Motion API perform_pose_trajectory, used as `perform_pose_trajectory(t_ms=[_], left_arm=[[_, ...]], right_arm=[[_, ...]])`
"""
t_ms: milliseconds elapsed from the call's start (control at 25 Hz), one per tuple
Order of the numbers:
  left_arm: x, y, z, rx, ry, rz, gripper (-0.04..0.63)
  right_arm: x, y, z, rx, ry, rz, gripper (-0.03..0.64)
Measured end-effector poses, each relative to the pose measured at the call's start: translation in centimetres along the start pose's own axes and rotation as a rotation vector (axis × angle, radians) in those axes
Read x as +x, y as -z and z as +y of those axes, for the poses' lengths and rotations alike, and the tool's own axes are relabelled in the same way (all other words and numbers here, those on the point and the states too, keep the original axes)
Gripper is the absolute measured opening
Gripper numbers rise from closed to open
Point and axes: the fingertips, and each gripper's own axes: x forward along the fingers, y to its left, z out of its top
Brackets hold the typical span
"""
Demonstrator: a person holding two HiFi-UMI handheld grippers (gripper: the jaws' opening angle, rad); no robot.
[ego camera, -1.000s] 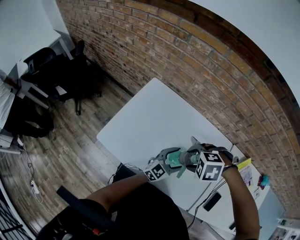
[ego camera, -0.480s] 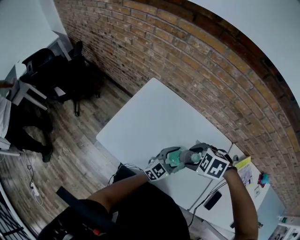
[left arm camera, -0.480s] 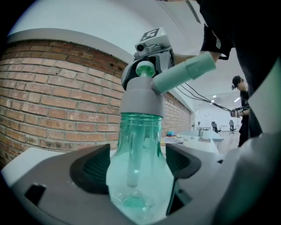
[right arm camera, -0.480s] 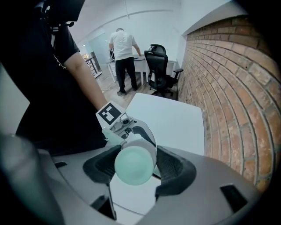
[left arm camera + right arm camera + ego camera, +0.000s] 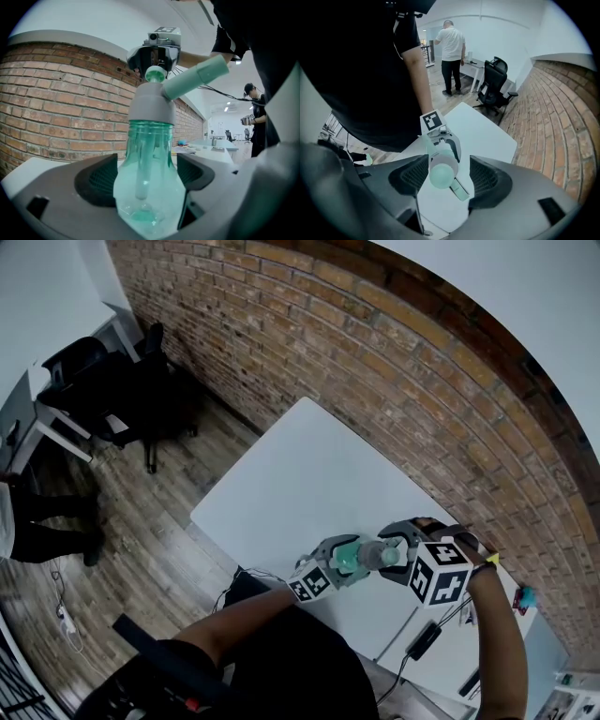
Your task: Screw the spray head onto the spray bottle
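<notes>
My left gripper [image 5: 147, 176] is shut on the belly of a clear green spray bottle [image 5: 150, 173] and holds it upright above the white table [image 5: 309, 474]. A grey spray head [image 5: 152, 105] with a pale green top and nozzle [image 5: 194, 77] sits on the bottle's neck. My right gripper [image 5: 443, 176] hangs just above the spray head [image 5: 442, 172], pointing down at it. Its jaws stand open, apart from the head on both sides. In the head view the bottle [image 5: 349, 557] is between the left gripper [image 5: 343, 557] and the right gripper [image 5: 401, 542].
A brick wall [image 5: 394, 381] runs along the table's far side. Black office chairs [image 5: 141, 381] stand on the wood floor at the left. A second table at the right carries a dark phone [image 5: 424, 641] and a yellow item [image 5: 487, 566]. A person [image 5: 452, 47] stands far off.
My right gripper has lifted off the spray head, rolled a little and drifted right in the head view. The left gripper and bottle have stayed put.
</notes>
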Motion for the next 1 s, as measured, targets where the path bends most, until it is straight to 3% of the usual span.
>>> perform_pose_trajectory(t_ms=[240,520,640,1000], left_arm=[[0.0,0.3,0.0,-0.005,0.009,0.007,0.380],[-0.1,0.1,0.0,-0.009,0.013,0.006,0.381],[-0.1,0.3,0.0,-0.012,0.009,0.008,0.380],[-0.3,-0.1,0.0,-0.007,0.010,0.003,0.381]], right_arm=[[3.3,2.2,1.4,-0.201,-0.067,0.233,0.259],[5.0,2.9,1.2,-0.263,-0.066,0.275,0.258],[5.4,3.0,1.2,-0.216,-0.062,0.261,0.258],[5.5,2.7,1.2,0.112,-0.047,0.154,0.259]])
